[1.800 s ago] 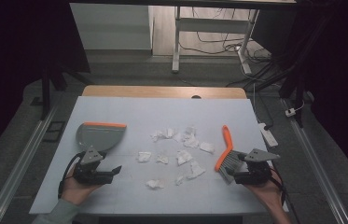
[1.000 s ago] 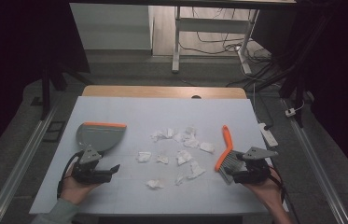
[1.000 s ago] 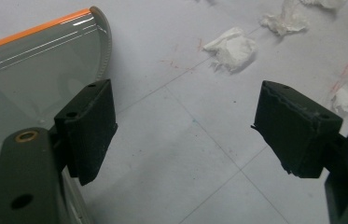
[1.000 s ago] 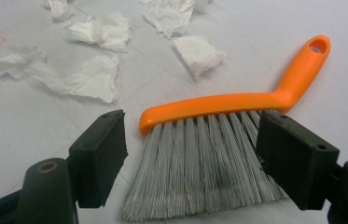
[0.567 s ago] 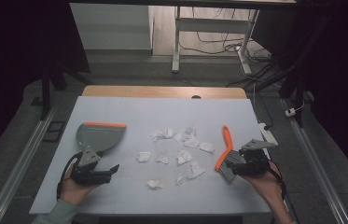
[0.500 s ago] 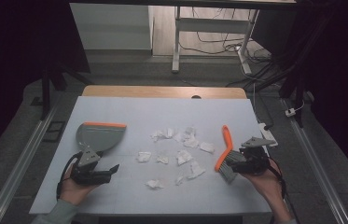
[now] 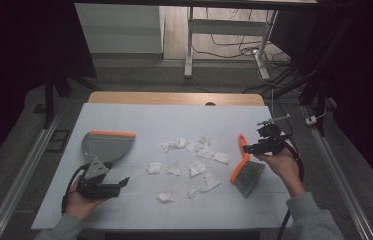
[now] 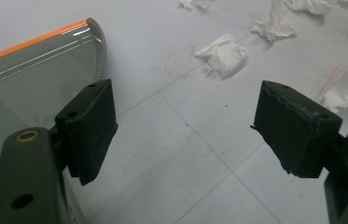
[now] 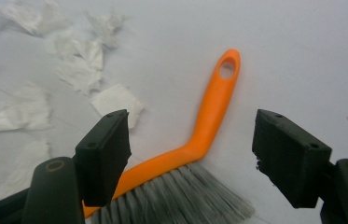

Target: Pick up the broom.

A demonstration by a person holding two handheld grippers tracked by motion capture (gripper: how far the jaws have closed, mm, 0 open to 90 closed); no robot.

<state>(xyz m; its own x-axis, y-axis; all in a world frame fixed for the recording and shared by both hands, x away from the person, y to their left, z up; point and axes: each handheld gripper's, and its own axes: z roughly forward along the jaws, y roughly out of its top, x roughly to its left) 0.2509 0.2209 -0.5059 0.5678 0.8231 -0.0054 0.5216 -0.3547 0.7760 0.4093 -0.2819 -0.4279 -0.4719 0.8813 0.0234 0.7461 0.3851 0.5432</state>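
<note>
An orange-handled brush with grey bristles lies on the white table at the right. My right gripper hovers over its handle, jaws wide apart and holding nothing. Several crumpled white paper scraps are scattered across the table's middle. A grey dustpan with an orange front edge lies at the left. My left gripper rests low just in front of the dustpan, open and empty, with one scrap ahead of it.
The white table top ends in a wooden strip at its far edge. Metal rails run along both sides of the table. A white desk leg and cables stand beyond the far end.
My right gripper has moved away from the table's front edge, from beside the bristles to over the brush handle. The left gripper has stayed put.
</note>
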